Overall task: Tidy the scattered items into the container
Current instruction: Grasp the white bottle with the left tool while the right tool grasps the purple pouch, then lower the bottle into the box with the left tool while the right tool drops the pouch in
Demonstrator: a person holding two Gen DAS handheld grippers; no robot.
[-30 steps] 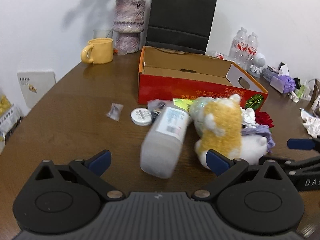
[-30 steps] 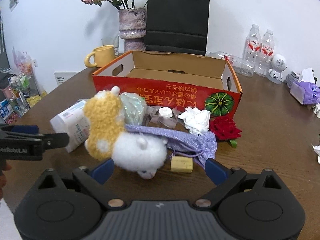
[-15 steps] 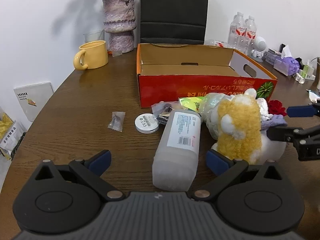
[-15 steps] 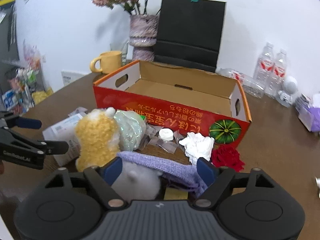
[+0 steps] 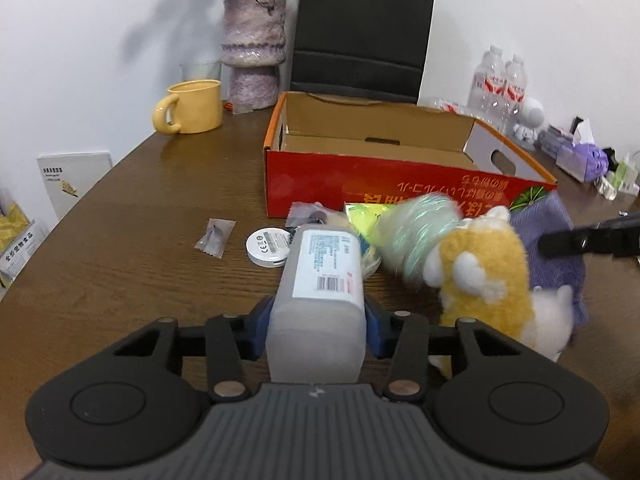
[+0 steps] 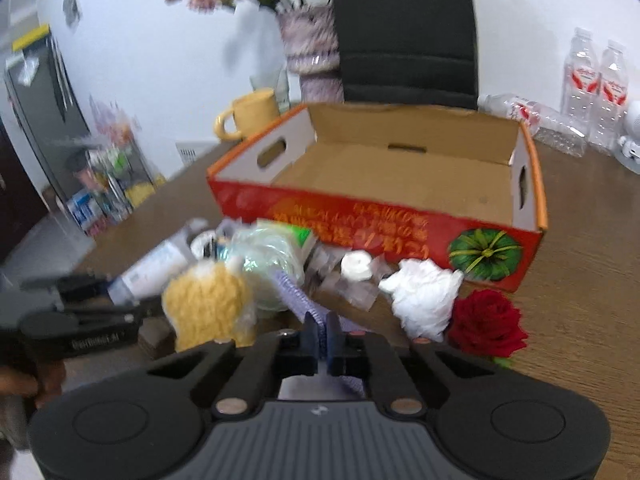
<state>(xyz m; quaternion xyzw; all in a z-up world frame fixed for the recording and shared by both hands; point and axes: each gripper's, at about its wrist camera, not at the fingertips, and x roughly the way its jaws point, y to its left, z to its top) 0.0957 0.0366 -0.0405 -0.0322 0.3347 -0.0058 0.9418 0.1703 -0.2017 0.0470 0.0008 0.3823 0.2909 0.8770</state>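
Observation:
An open red cardboard box (image 5: 400,188) (image 6: 360,216) stands on the brown table, empty inside. My left gripper (image 5: 318,322) is shut on a frosted white bottle (image 5: 320,292) with a barcode label, lying in front of the box. My right gripper (image 6: 321,334) is shut on a purple cloth (image 6: 294,292) (image 5: 556,240) and lifts it. A yellow-and-white plush toy (image 5: 492,280) (image 6: 208,304) lies beside it, with a greenish plastic wad (image 5: 416,236) (image 6: 268,260) behind.
In front of the box lie a white round tin (image 5: 267,245), a small clear packet (image 5: 215,237), crumpled white tissue (image 6: 424,292), a red rose (image 6: 486,322) and a white cap (image 6: 356,266). A yellow mug (image 5: 192,107), vase (image 5: 254,52), black bag (image 5: 360,36) and water bottles (image 5: 500,80) stand behind.
My left gripper has moved forward and closed on the bottle. My right gripper has closed on the purple cloth and raised it, shifting the plush toy and plastic wad.

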